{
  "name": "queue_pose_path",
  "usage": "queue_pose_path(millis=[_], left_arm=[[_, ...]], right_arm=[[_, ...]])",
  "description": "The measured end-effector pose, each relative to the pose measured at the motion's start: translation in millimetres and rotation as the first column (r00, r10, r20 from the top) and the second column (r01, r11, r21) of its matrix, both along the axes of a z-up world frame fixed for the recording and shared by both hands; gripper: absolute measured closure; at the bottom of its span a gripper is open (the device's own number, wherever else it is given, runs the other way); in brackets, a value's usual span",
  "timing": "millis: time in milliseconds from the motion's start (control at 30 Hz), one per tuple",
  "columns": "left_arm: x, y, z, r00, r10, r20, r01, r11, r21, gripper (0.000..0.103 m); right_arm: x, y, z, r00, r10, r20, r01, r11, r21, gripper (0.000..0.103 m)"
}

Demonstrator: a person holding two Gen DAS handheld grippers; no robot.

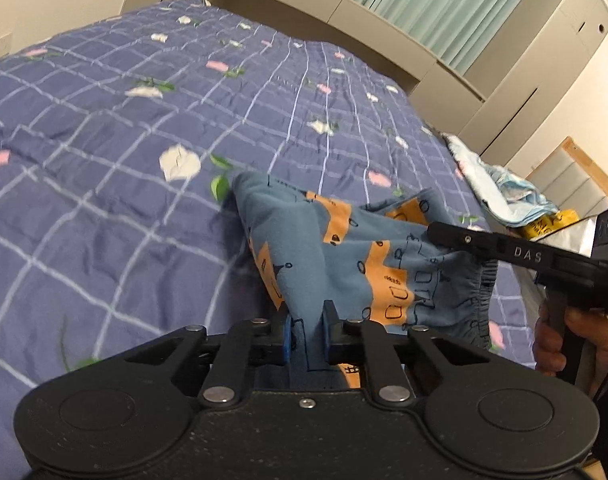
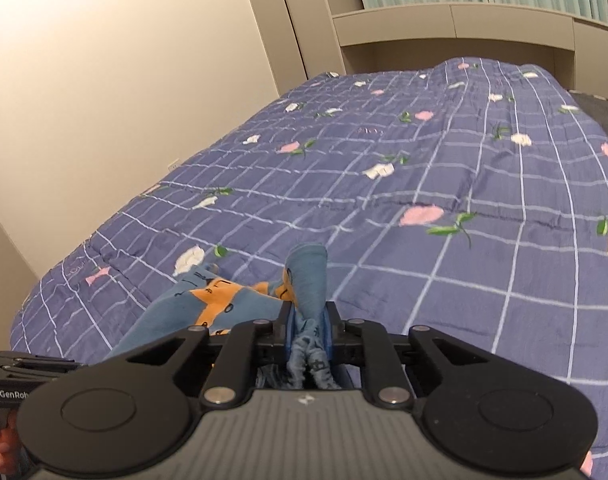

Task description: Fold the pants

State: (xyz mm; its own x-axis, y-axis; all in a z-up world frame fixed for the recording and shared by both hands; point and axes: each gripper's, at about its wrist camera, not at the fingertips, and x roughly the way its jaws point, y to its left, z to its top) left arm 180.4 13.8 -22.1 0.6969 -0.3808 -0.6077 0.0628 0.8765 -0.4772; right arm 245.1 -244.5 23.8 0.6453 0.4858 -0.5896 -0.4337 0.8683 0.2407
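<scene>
— So, where do we stand?
— Our left gripper (image 1: 307, 334) and right gripper (image 2: 308, 330) are each clamped on the blue-and-orange pants (image 1: 344, 256), bunched at lower centre above the quilt (image 1: 143, 160).
— Risk?
— We judge the elastic waistband (image 1: 476, 292) could slip from the right pinch if we pull unevenly, skewing the fold.

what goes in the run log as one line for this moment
left gripper: shut on pants | right gripper: shut on pants | pants: lifted, bunched over bed | fold: not yet done
</scene>
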Motion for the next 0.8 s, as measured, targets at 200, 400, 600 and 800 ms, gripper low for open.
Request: queue_pose_path(millis=[200,400,600,800], left_arm=[[2.9,40.9,21.8,0.997,0.059,0.044,-0.06,0.998,0.034,0.088],[11.8,85.9,22.1,0.992,0.124,0.019,-0.124,0.991,0.044,0.088],[22.6,109.4,3.0,0.99,0.141,-0.021,-0.14,0.989,0.05,0.088],[23.8,109.3,-9.7,0.99,0.135,-0.03,-0.134,0.99,0.053,0.086]], right_arm=[[8.0,26.4,12.6,1.0,0.024,-0.009,-0.023,0.998,0.056,0.09],[21.0,70.5,4.4,0.997,0.051,-0.052,-0.047,0.995,0.089,0.091],[32.1,100.1,-12.8,0.996,0.047,-0.081,-0.042,0.997,0.065,0.091],[35.2,107.1,-23.5,0.996,0.006,-0.084,-0.005,1.0,0.019,0.089]])
